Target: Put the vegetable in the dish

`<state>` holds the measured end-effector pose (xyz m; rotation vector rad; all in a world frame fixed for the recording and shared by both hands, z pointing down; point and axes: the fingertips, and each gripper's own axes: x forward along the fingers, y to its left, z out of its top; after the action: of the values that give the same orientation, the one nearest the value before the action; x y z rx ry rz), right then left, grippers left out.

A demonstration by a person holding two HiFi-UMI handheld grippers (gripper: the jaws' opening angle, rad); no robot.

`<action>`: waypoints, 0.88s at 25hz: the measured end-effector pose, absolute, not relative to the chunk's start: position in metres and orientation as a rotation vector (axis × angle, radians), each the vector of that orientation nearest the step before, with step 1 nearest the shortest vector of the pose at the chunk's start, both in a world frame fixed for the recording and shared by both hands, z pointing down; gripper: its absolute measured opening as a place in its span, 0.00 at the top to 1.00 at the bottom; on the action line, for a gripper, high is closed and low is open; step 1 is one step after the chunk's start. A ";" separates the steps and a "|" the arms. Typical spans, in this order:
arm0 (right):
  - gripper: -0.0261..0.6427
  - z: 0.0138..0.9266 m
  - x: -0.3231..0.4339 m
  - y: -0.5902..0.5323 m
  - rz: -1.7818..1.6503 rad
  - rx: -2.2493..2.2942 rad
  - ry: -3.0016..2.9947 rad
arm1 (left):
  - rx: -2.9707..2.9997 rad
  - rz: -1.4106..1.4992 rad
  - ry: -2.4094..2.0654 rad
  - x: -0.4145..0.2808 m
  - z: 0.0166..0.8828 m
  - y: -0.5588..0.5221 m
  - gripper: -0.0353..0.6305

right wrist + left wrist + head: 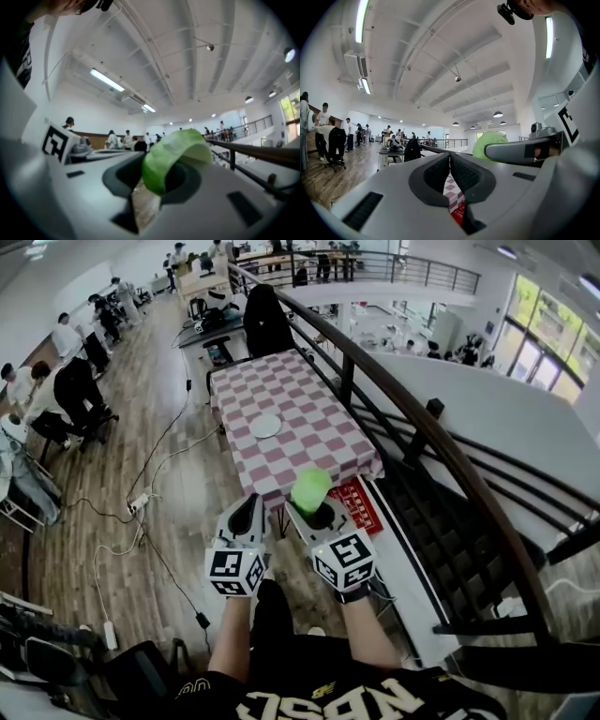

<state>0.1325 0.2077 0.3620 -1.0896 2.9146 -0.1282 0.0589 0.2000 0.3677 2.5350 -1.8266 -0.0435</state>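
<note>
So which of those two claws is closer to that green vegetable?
Right. The right gripper is clamped on the green vegetable. The left gripper is shut on nothing and sits beside it on the left, not touching it.

Black shirt (309, 681) with large pale block lettering (375, 704) across the front, forearms bare; left gripper (249, 510) and right gripper (315, 514) in pale grey moulded shells with dark ribbed pads (438, 173), each backed by a cube (234, 571) of black-and-white square markers.
</note>
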 end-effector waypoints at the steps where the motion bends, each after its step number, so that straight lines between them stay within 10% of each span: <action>1: 0.79 0.365 0.131 0.201 -0.132 -1.097 2.916 | 2.534 -0.039 -1.823 0.057 0.372 0.193 0.91; 22: 0.79 0.353 0.028 -0.007 -0.117 -1.172 2.941 | 2.552 -0.190 -1.757 -0.043 0.344 -0.043 0.91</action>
<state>0.0281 -0.0075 0.3531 -1.1721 2.9407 -0.1166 -0.0429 -0.0431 0.3443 2.5515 -1.7573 -0.1900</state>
